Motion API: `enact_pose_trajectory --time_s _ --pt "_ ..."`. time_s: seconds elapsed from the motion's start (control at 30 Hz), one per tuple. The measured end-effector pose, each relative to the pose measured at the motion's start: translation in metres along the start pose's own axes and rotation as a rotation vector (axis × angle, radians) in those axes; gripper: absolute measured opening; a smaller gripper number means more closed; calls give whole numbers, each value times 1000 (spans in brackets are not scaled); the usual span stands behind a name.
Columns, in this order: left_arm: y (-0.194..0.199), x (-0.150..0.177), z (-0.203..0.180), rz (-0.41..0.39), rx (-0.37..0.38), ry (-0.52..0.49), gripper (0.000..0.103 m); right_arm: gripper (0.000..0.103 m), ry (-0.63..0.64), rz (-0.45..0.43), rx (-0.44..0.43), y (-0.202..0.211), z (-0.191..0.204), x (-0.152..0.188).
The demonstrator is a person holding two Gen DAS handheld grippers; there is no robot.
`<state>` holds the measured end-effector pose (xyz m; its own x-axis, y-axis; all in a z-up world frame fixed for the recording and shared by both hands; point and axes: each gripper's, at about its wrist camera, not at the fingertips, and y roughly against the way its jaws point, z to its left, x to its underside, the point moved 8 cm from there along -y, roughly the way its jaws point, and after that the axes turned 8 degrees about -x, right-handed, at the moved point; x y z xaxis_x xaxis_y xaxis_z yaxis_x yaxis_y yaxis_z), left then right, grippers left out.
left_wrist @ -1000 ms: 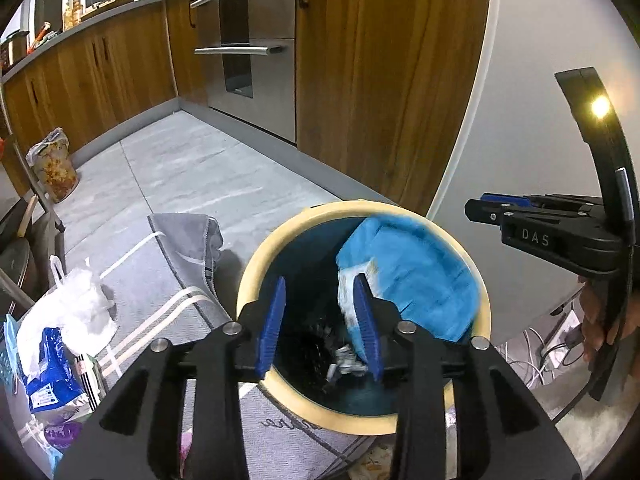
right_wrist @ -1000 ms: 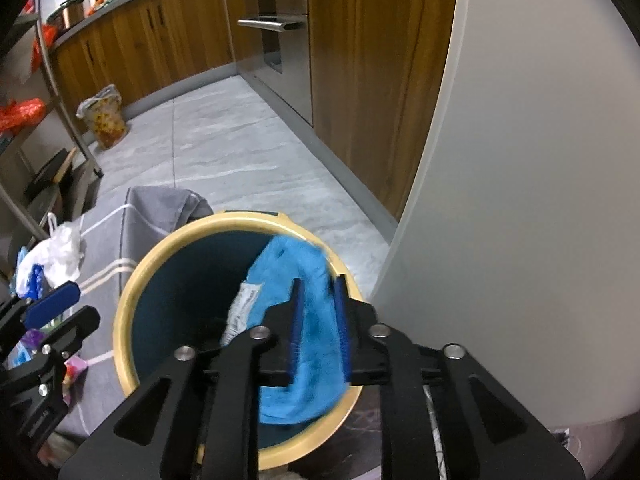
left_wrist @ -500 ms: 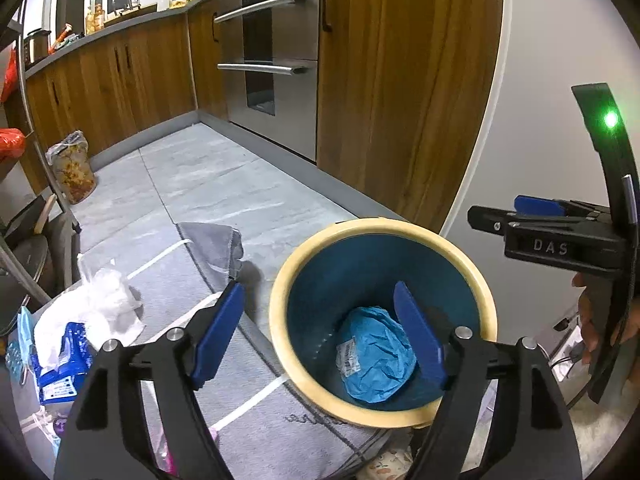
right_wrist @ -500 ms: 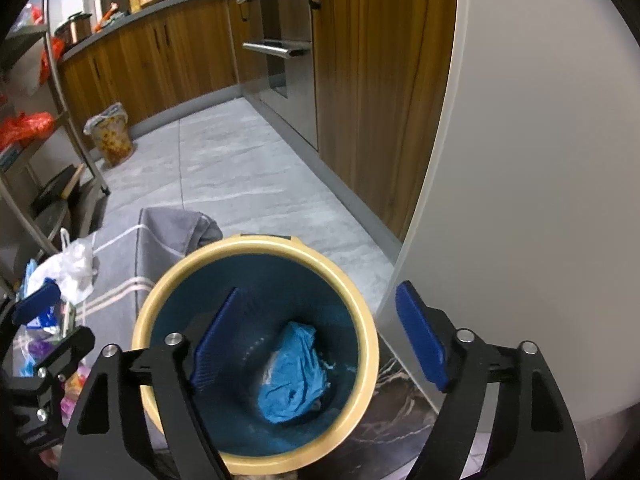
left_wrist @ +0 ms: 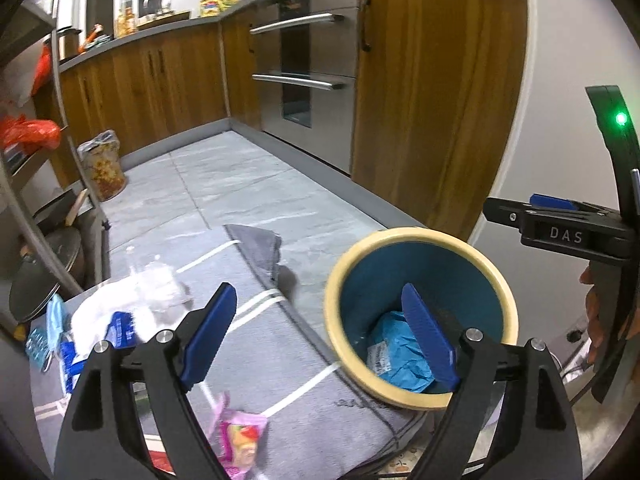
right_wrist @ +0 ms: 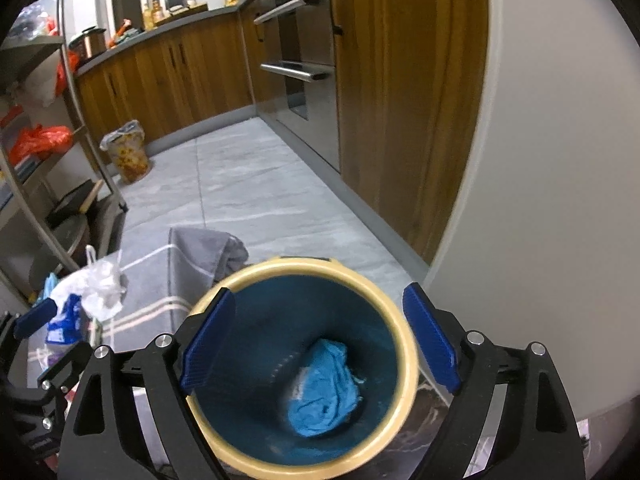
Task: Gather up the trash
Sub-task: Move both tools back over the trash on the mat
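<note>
A round bin with a cream rim (left_wrist: pixel 416 236) (right_wrist: pixel 408 364) and dark blue inside stands on the floor by the white wall. A crumpled blue wrapper (left_wrist: pixel 400 356) (right_wrist: pixel 324 392) lies at its bottom. My left gripper (left_wrist: pixel 320 336) is open and empty, above the grey mat left of the bin. My right gripper (right_wrist: pixel 318 344) is open and empty, straight above the bin mouth. A pink wrapper (left_wrist: pixel 240 436), a white plastic bag (left_wrist: pixel 132 300) (right_wrist: pixel 100 292) and a blue packet (left_wrist: pixel 120 328) (right_wrist: pixel 66 320) lie on the mat.
A grey striped mat (left_wrist: pixel 256 344) (right_wrist: pixel 160 296) covers the floor left of the bin. Wooden cabinets and a steel oven (left_wrist: pixel 308 80) line the far side. A metal rack (left_wrist: pixel 48 216) stands at the left. A patterned bag (left_wrist: pixel 102 164) sits on the tiles.
Both grippers opened and let the blue wrapper fall into the bin, then rose. The left gripper has swung left, over the mat.
</note>
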<state>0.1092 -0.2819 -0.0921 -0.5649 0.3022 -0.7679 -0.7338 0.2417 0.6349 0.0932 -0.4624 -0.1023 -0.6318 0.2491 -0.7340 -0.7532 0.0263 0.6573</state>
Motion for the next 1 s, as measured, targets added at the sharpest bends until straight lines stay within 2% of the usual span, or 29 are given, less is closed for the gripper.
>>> enact_pose_trajectory --time_s 0.53,0.77,0.83,1.0 --pt "39 22 107 -33 -149 121 86 91 33 -62 -86 -15 87 -10" --pt "54 34 158 -29 -207 228 86 92 71 -66 -140 -20 131 -9" --pt "55 40 171 -15 -203 266 86 92 86 -67 -182 -21 148 -8" --pt "64 55 201 2 -258 315 86 92 145 -26 -239 -30 187 1"
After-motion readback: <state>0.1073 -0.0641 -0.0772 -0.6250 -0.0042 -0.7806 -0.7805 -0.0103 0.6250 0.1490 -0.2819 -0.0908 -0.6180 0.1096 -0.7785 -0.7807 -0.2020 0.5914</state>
